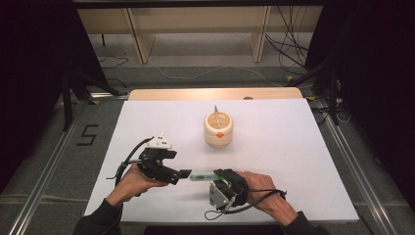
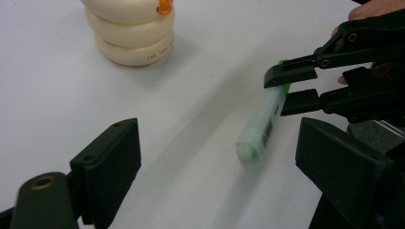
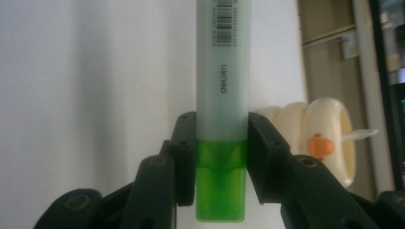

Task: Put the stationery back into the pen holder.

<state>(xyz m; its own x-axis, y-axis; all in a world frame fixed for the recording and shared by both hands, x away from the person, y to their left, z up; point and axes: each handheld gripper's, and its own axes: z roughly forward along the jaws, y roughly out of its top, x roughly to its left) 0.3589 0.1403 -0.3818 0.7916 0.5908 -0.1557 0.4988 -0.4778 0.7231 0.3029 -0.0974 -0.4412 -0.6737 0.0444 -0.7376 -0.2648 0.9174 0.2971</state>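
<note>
From the high view, the pale green plastic highlighter pen (image 1: 201, 175) lies level above the white table top (image 1: 293, 161), its long axis running left to right between the two hands; the right gripper (image 1: 219, 175) clamps one end, and the free end points at the left gripper (image 1: 186, 173), which sits just beside that tip. Well behind them stands a cream ribbed pen pot with an orange duck mark (image 1: 218, 129). In the left gripper view, the left gripper's jaws stand wide apart with nothing between them, and the highlighter's pale free end (image 2: 250, 152) lies ahead and to the right, angled toward the right-hand jaw. In the right gripper view, the right gripper (image 3: 222, 138) has both pads pressed on the highlighter where pale barrel meets bright green cap (image 3: 220, 183), the barrel pointing straight away. A handover would likely need the left jaws centred on that free end.
</note>
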